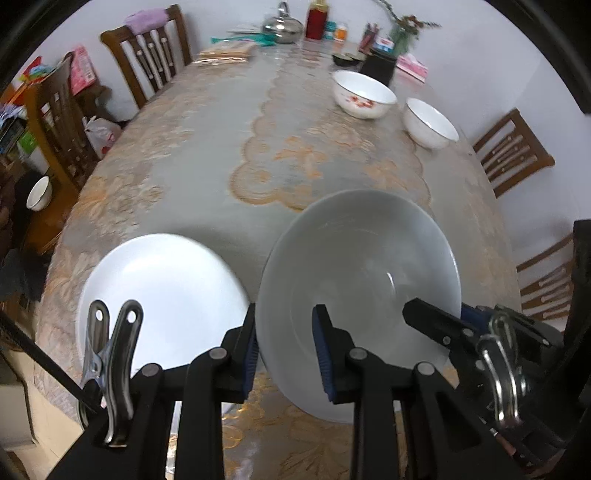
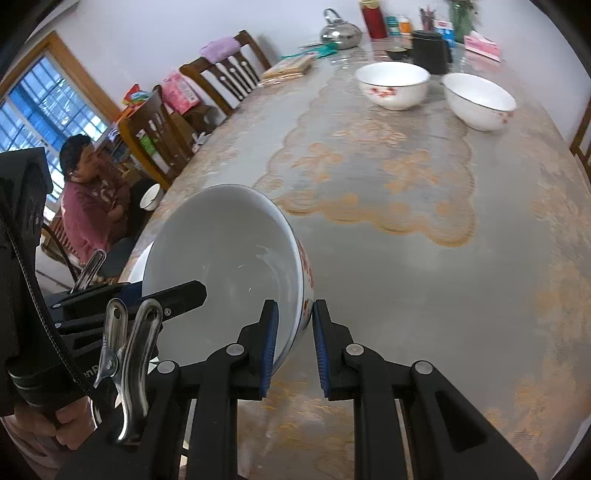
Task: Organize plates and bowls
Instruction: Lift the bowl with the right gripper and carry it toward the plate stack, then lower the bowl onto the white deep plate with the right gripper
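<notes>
A large white bowl (image 1: pixel 354 280) with a red flower pattern outside is tilted, lifted at the near table edge; it also shows in the right wrist view (image 2: pixel 229 258). My left gripper (image 1: pixel 284 350) straddles its left rim, one pad inside and one outside, with a gap at the rim. My right gripper (image 2: pixel 295 339) straddles its right rim, also with a gap. A white plate (image 1: pixel 159 280) lies on the table left of the bowl. Two white bowls stand far right: a flowered bowl (image 1: pixel 364 94) (image 2: pixel 393 85) and a second bowl (image 1: pixel 430 123) (image 2: pixel 480 99).
The table (image 1: pixel 221 147) has a lace-patterned cover. At its far end stand a kettle (image 1: pixel 282 24), a red flask (image 1: pixel 316 18), a black box (image 1: pixel 378 64) and jars. Wooden chairs (image 1: pixel 151 59) line both sides. A person (image 2: pixel 92 206) sits at left.
</notes>
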`<state>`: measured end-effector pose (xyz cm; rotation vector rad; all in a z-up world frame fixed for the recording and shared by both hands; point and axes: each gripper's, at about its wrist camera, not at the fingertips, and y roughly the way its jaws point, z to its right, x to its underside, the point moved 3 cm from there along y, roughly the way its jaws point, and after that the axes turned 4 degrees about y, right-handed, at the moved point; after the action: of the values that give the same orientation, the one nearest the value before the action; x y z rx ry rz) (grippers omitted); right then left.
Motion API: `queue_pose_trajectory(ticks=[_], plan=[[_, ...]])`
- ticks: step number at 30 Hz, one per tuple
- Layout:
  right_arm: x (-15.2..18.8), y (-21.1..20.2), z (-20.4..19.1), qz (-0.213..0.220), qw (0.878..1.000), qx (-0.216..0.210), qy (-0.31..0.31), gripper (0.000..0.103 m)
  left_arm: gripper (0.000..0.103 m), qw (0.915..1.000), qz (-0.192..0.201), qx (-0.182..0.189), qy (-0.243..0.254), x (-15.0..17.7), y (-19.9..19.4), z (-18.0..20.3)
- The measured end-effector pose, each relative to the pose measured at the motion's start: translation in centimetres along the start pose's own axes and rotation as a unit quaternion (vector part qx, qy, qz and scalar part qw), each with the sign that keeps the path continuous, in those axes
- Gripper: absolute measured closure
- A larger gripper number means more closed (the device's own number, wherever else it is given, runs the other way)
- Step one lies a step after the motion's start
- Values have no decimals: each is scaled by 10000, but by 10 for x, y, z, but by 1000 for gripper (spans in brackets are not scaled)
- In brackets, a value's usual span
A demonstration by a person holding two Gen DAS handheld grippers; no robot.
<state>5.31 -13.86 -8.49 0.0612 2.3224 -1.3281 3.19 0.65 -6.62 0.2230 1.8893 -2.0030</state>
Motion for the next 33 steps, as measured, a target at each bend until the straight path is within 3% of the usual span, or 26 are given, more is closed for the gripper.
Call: queue_pose_trajectory(ticks=[14,33], plan=[[8,29,-85,-201,9990,-267,-288,82,76,9985,138,-219,-479,21,-27,-87],[22,75,-123,-534,9985,-74,-75,82,76,9985,-202,-35,-515,37,-5,-144]])
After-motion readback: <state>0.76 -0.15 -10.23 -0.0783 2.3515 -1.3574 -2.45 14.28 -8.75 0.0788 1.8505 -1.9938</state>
